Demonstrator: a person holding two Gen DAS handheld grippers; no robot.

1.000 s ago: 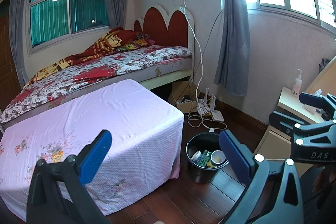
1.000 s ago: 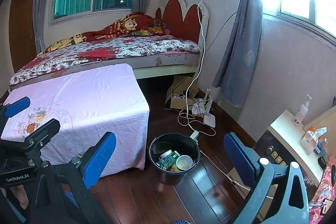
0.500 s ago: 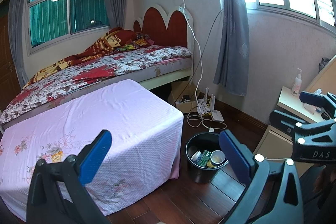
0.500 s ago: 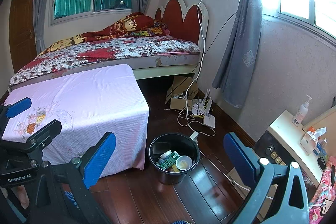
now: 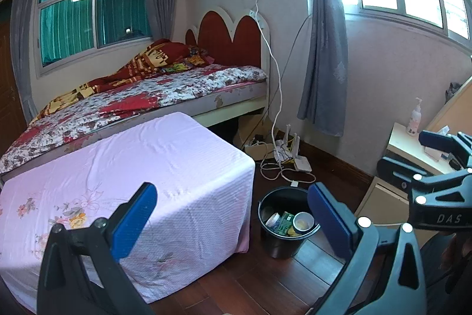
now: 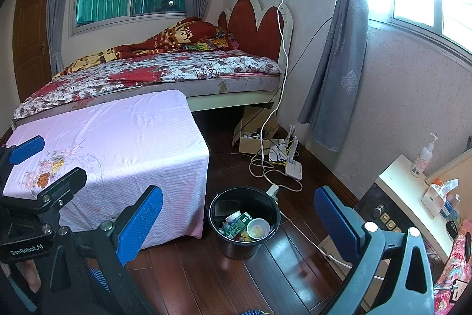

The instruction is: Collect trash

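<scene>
A black trash bucket (image 5: pixel 281 239) (image 6: pixel 236 244) stands on the dark wood floor beside a low table draped in pink cloth (image 5: pixel 141 173) (image 6: pixel 118 143). Inside the bucket lie a green carton (image 6: pixel 239 222), a paper cup (image 6: pixel 258 228) and other scraps. My left gripper (image 5: pixel 233 222) hangs open over the table's corner and the bucket, nothing between its blue pads. My right gripper (image 6: pixel 236 226) is open too, framing the bucket from above and empty. Each gripper shows at the edge of the other's view.
A bed (image 6: pixel 153 73) with a floral cover lies behind the table. Cables, a router (image 6: pixel 293 169) and a cardboard box (image 6: pixel 253 138) clutter the floor by the curtain. At right, a cream nightstand (image 6: pixel 407 188) carries a pump bottle (image 6: pixel 421 158) and small items.
</scene>
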